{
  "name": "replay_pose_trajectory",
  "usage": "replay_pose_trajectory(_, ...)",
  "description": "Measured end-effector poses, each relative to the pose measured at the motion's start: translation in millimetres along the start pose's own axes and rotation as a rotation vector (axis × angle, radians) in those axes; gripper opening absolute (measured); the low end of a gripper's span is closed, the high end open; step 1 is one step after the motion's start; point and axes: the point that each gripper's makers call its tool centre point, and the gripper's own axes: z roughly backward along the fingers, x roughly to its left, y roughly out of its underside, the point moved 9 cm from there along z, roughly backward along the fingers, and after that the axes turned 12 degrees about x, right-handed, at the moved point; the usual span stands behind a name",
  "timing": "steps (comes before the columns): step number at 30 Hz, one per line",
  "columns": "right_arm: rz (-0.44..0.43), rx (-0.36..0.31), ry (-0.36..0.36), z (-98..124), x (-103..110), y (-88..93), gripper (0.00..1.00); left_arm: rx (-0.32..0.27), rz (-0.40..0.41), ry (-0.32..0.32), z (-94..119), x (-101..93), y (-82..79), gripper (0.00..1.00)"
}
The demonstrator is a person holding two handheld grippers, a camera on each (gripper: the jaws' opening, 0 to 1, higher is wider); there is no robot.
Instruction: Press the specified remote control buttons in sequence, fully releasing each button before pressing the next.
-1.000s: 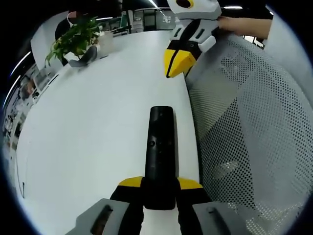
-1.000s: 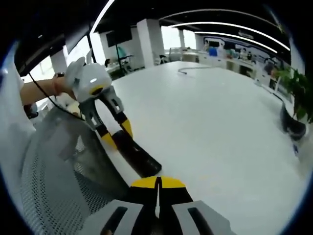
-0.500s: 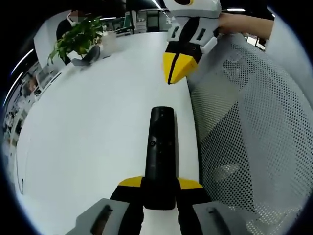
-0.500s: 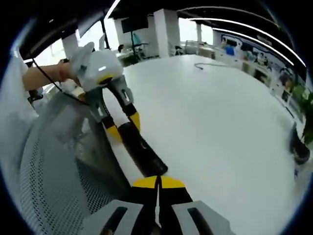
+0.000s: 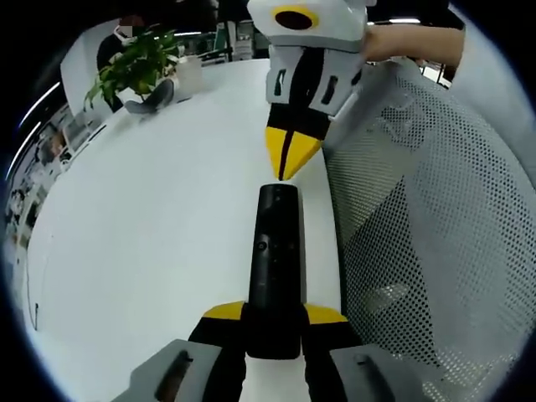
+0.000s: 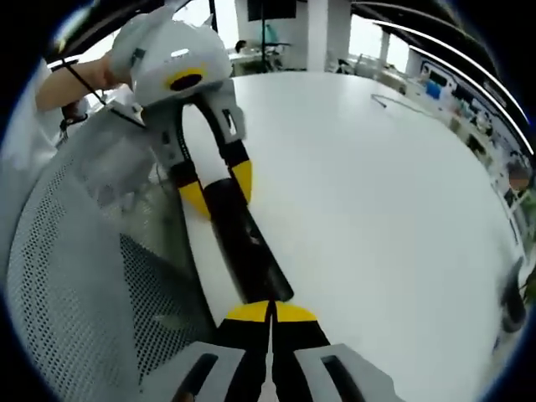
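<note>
Left gripper [image 5: 274,322] is clamping the remote [image 5: 275,251] beside the table [image 5: 151,218] edge; right gripper [image 6: 270,311], jaws together, is hovering at its tip.

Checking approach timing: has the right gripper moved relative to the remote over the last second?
Yes. In the left gripper view the right gripper has come down toward the remote; its shut yellow tips now sit just off the remote's far end.

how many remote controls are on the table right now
1. The black remote control lies on the white table near its edge, its near end clamped by the left gripper.
</note>
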Motion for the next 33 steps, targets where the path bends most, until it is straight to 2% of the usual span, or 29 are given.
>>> replay_pose_trajectory(8,0.052,0.029,0.001,-5,-1,-9.3,0.00,-0.007,0.000,0.002,0,0.7,0.5,0.24)
replay_pose_trajectory(14,0.177,0.102,0.041,-5,2,-13.5,0.00,-0.009,-0.004,0.004,0,1.1,0.8,0.24)
replay_pose_trajectory(18,0.144,0.180,0.013,-5,0,-22.1,0.00,-0.009,-0.006,0.004,0,1.3,0.8,0.24)
replay_pose_trajectory(22,0.116,0.212,0.004,-7,-2,-25.3,0.00,-0.011,-0.008,0.004,0,1.4,1.0,0.24)
replay_pose_trajectory(26,0.178,0.242,0.020,-7,0,-26.0,0.00,-0.001,-0.002,-0.002,0,0.6,-0.5,0.24)
replay_pose_trajectory(30,0.129,0.247,-0.003,-7,-3,-26.6,0.00,0.004,0.012,-0.014,0,-0.9,-1.0,0.24)
replay_pose_trajectory(33,0.112,0.215,-0.018,-6,-5,-22.7,0.00,-0.004,0.022,-0.016,0,-1.1,-0.5,0.24)
